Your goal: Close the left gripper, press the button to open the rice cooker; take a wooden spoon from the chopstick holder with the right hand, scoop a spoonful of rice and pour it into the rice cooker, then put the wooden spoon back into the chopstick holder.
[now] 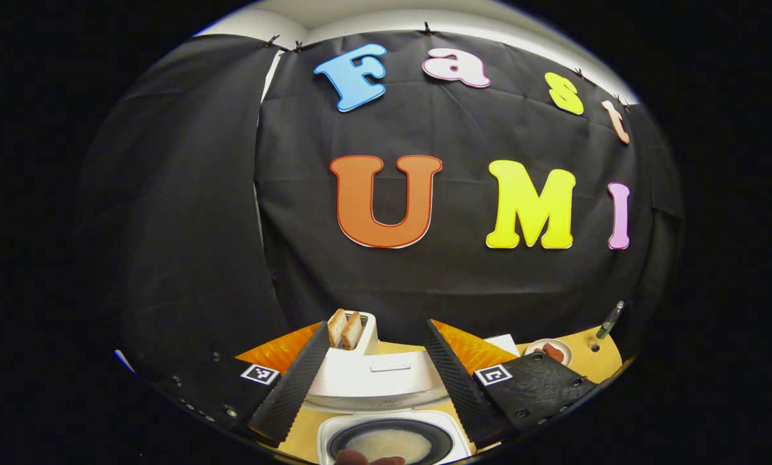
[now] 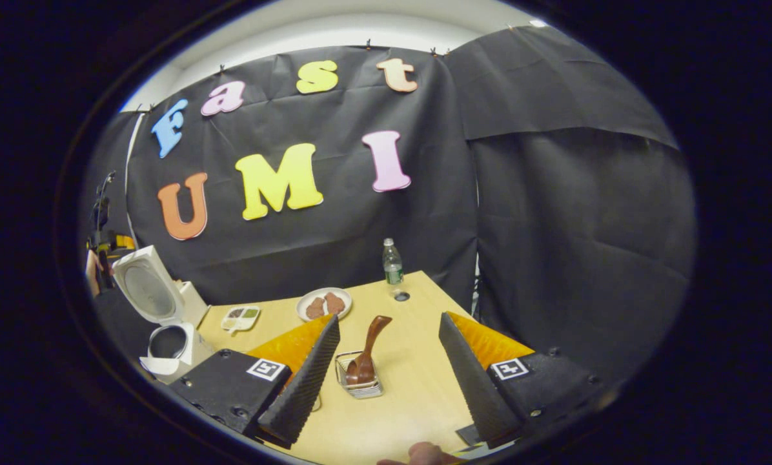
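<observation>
The white rice cooker (image 1: 386, 381) stands with its lid up, just beyond and below my left gripper (image 1: 378, 326), whose fingers are spread wide around it. White rice lies in its dark inner pot (image 1: 389, 442). In the right gripper view the same rice cooker (image 2: 166, 323) is at the table's far left, lid raised. A brown wooden spoon (image 2: 368, 352) stands in a small wire chopstick holder (image 2: 359, 389), handle leaning up to the right. My right gripper (image 2: 389, 318) hangs open above the table, with holder and spoon ahead between its fingers, untouched.
A white toaster (image 1: 354, 332) with two bread slices stands behind the cooker. On the wooden table (image 2: 412, 400) are a plate of brown food (image 2: 325, 303), a small divided dish (image 2: 241, 318) and a water bottle (image 2: 392, 261). A person's fingertip (image 2: 425, 455) shows at the bottom edge.
</observation>
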`<state>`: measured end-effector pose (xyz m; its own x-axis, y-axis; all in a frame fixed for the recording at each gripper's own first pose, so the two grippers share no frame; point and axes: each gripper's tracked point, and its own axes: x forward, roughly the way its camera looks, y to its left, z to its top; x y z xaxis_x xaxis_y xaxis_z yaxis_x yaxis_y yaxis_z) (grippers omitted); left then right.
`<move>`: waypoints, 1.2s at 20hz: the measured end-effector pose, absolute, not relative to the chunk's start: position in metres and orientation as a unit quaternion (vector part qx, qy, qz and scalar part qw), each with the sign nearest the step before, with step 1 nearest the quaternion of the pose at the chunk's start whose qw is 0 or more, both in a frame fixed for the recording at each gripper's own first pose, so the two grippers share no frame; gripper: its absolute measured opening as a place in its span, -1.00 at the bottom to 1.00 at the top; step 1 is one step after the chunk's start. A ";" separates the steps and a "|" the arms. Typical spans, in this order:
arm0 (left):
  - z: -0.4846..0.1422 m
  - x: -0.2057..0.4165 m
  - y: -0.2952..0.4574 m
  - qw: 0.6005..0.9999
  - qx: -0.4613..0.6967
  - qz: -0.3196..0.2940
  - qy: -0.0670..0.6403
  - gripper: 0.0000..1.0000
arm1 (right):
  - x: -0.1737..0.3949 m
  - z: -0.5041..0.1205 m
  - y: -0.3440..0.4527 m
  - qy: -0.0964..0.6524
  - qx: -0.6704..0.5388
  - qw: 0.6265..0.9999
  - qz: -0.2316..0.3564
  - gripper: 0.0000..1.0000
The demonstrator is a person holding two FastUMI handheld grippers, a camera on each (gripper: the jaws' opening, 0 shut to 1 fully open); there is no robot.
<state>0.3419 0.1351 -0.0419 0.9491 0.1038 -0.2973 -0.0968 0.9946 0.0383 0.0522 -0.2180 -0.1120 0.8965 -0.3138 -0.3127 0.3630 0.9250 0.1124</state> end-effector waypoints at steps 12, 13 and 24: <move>-0.065 0.297 0.129 0.970 -0.004 0.057 0.237 0.96 | 0.098 -0.118 -0.155 0.161 0.079 0.980 -0.082 1.00; -0.069 0.286 0.126 0.968 -0.005 0.056 0.245 0.96 | 0.099 -0.120 -0.148 0.163 0.078 0.981 -0.071 1.00; -0.202 0.152 0.093 0.912 -0.045 0.037 0.405 0.94 | 0.095 -0.146 -0.103 0.201 0.073 0.977 0.002 1.00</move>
